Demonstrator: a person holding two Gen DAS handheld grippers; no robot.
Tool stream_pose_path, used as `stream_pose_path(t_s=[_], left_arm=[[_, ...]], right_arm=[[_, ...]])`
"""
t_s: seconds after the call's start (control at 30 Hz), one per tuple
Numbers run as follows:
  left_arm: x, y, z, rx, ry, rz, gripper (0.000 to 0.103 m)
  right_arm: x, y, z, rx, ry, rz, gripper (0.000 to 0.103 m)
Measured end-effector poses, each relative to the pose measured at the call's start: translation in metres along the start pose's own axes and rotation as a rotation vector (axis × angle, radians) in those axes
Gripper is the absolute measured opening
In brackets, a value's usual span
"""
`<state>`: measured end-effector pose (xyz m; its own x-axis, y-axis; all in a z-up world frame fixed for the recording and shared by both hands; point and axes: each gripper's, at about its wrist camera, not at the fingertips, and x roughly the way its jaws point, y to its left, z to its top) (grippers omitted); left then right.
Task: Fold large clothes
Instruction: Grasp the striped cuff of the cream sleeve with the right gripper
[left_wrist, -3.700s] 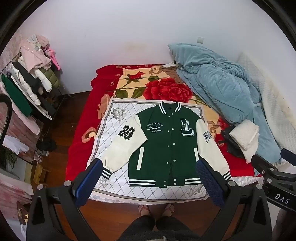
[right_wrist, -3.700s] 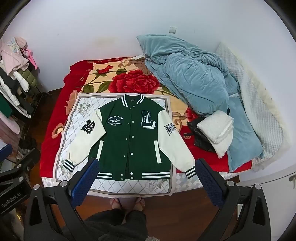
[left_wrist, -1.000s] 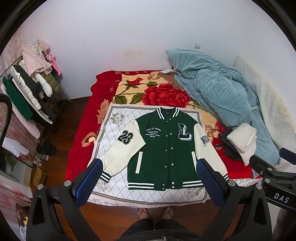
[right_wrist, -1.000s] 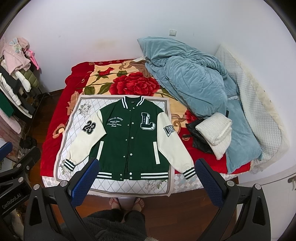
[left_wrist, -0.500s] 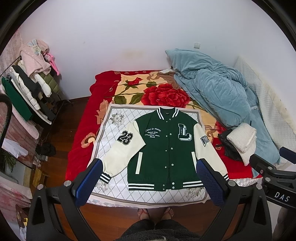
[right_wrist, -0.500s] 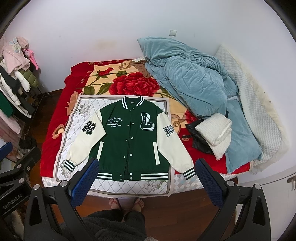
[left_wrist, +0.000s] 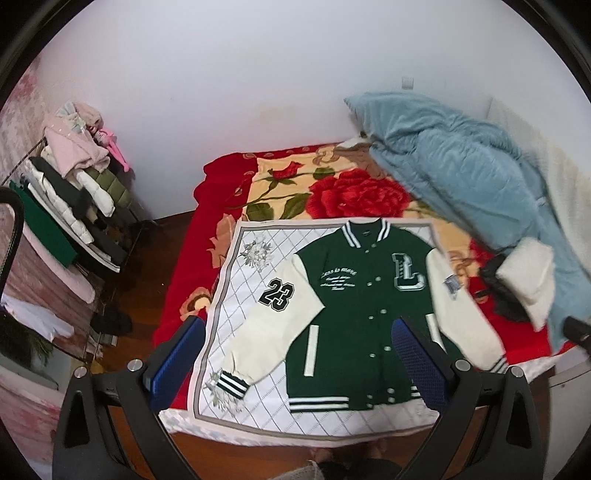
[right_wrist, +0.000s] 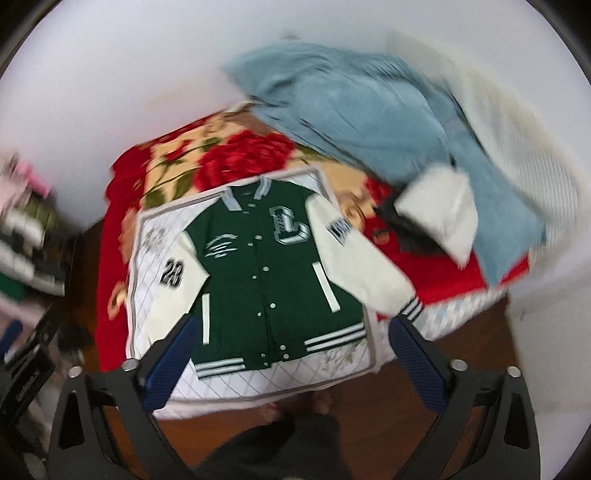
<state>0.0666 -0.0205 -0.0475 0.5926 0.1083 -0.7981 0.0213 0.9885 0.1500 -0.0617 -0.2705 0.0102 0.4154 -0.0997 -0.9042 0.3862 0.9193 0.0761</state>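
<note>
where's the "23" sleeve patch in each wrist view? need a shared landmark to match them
Left wrist: "23" patch sits left of centre, on the cream sleeve at the jacket's left side.
Right wrist: "23" patch sits farther left, blurred, same sleeve.
Shared landmark: the "L" chest letter, right of the button line in both.

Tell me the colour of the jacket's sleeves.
Cream sleeves with striped cuffs, clearest in the left wrist view.
</note>
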Motion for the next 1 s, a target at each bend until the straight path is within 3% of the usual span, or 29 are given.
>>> stream_pose_path(t_s=[0.03,0.1,0.2,0.37,0.47,0.53,0.7,0.8,0.87,0.93,1.0], left_arm=[[0.015,0.002,-0.001,0.006,0.003,0.006,0.103],[0.048,-0.003,-0.006,0.019,0.016,0.039,0.103],[0.099,-0.020,-0.013,0.047,0.070,0.066,0.103],[0.188,-0.061,-0.027,0.090,0.173,0.115,0.103],[0.242,-0.090,-0.036,0.108,0.244,0.153,0.103],[0.278,-0.108,-0.044,0.098,0.302,0.149,0.103],[0.365,-0.152,-0.075,0.100,0.487,0.143,0.103],[0.397,-0.173,-0.088,0.102,0.535,0.150,0.103],[0.411,-0.183,-0.092,0.104,0.536,0.151,0.103],[0.423,-0.190,-0.093,0.114,0.528,0.146,0.103],[0.434,-0.196,-0.094,0.120,0.512,0.138,0.103]], right_arm=[[0.018,-0.015,0.000,0.057,0.011,-0.003,0.078],[0.066,-0.056,-0.005,0.186,0.067,-0.033,0.061],[0.130,-0.114,-0.021,0.360,0.139,-0.051,0.054],[0.241,-0.218,-0.050,0.626,0.220,-0.097,0.052],[0.319,-0.282,-0.071,0.796,0.258,-0.052,0.053],[0.378,-0.320,-0.090,0.928,0.296,-0.008,0.067],[0.491,-0.373,-0.141,1.210,0.351,0.104,0.073],[0.526,-0.381,-0.159,1.344,0.312,0.215,0.073],[0.533,-0.382,-0.156,1.382,0.208,0.235,0.070],[0.522,-0.378,-0.140,1.323,0.089,0.122,0.044],[0.512,-0.370,-0.127,1.283,0.044,0.073,0.028]])
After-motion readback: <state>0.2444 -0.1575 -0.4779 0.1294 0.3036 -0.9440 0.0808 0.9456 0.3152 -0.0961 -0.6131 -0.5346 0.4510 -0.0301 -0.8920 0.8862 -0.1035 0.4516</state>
